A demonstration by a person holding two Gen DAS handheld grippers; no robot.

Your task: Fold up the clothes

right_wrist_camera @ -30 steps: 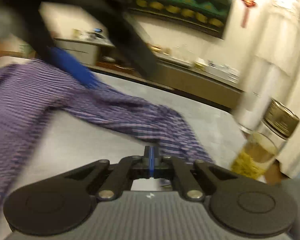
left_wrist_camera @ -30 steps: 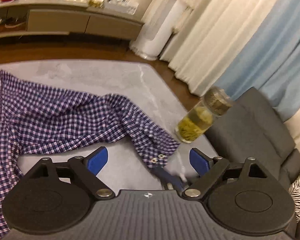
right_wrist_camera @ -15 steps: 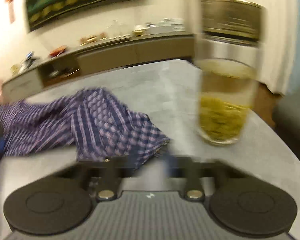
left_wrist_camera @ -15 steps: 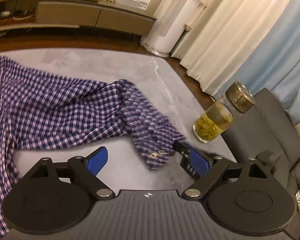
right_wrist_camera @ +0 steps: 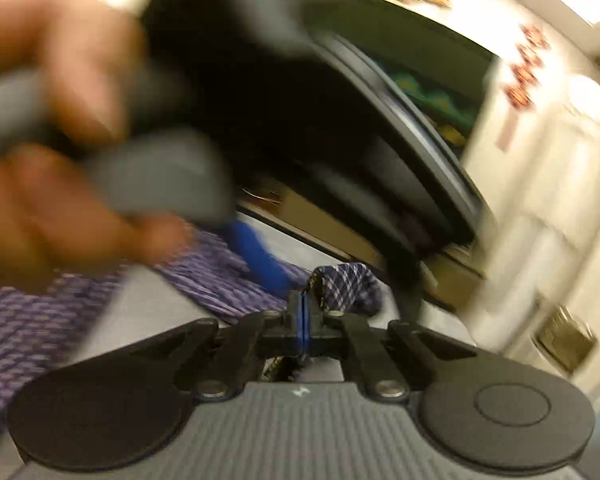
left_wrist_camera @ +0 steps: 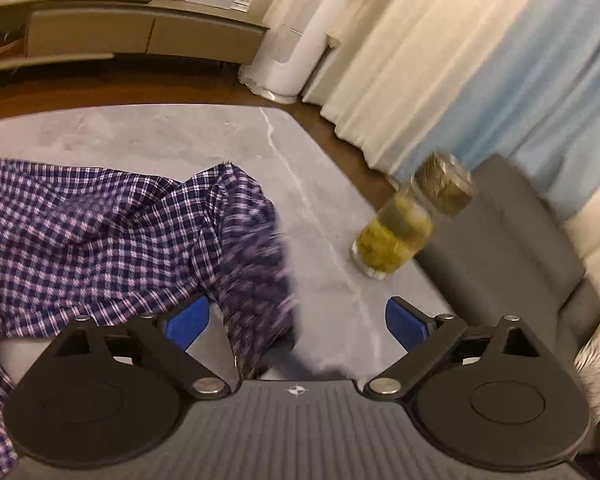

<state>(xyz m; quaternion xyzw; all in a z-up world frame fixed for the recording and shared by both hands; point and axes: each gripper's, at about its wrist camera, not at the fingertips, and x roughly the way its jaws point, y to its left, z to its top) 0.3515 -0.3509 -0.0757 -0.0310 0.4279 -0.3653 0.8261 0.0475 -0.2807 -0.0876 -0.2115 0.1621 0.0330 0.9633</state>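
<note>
No legible text, labels, brands or numbers in either view; red wall hangings (right_wrist_camera: 526, 66) too blurred to read.

The grey marble-patterned counter (left_wrist_camera: 160, 140) is bare beyond the crumpled blue-and-white checked shirt (left_wrist_camera: 100, 232), giving open passage toward its far edge. A bare strip of counter also lies between the shirt's sleeve and the glass jar of yellow-green contents with a metal lid (left_wrist_camera: 396, 240), which stands near the right edge and blocks that corner. The left claw (left_wrist_camera: 296, 320) is spread wide, with sleeve fabric hanging between its fingers. In the right wrist view, the hand (right_wrist_camera: 52, 140) holding the other tool fills the upper left, obstructing passage there.
</note>
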